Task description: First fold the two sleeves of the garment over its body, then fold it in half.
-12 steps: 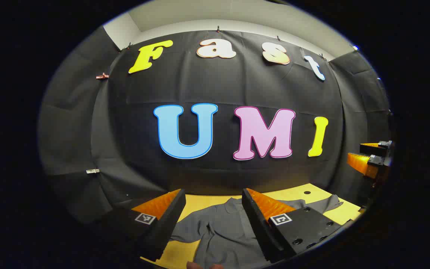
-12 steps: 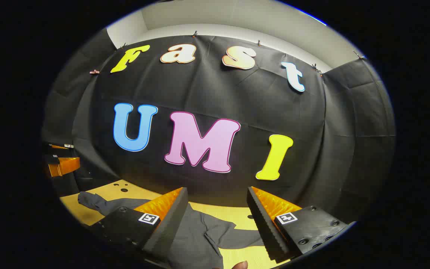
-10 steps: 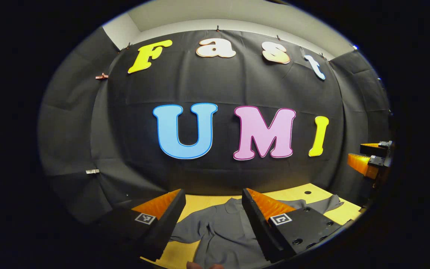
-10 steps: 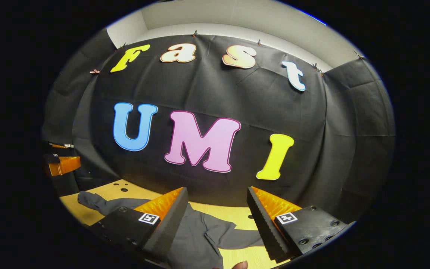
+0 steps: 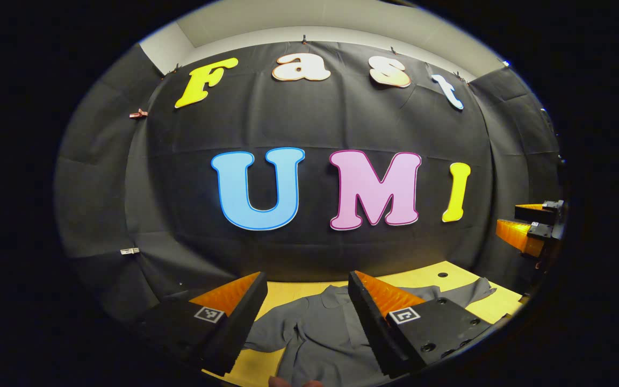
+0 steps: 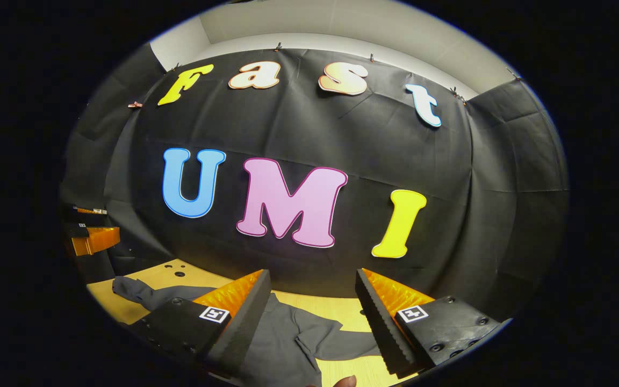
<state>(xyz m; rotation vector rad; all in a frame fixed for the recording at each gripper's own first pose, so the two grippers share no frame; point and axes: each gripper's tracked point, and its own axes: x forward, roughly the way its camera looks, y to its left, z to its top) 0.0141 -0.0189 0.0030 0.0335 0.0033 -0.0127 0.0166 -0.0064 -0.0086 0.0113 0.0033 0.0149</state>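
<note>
A dark grey collared garment (image 5: pixel 315 333) lies flat on the yellow table (image 5: pixel 422 279), collar toward the booth wall. One sleeve (image 5: pixel 473 293) stretches out to the right in the left gripper view. In the right gripper view the garment (image 6: pixel 282 338) shows one sleeve (image 6: pixel 135 290) spread to the left and another (image 6: pixel 342 346) to the right. My left gripper (image 5: pixel 307 298) hovers open above the garment's chest, holding nothing. My right gripper (image 6: pixel 312 298) is open too, above the garment. The right gripper (image 5: pixel 530 231) also appears at the far right of the left gripper view.
The black cloth wall stands close behind the table. Small dark holes (image 6: pixel 175 270) mark the tabletop near its back edge. The left gripper (image 6: pixel 92 236) shows at the left edge of the right gripper view. A fingertip (image 6: pixel 344 381) peeks in at the bottom.
Both views have shifted slightly; the left gripper has turned a little to the right. The garment lies as before, and both grippers have stayed open.
</note>
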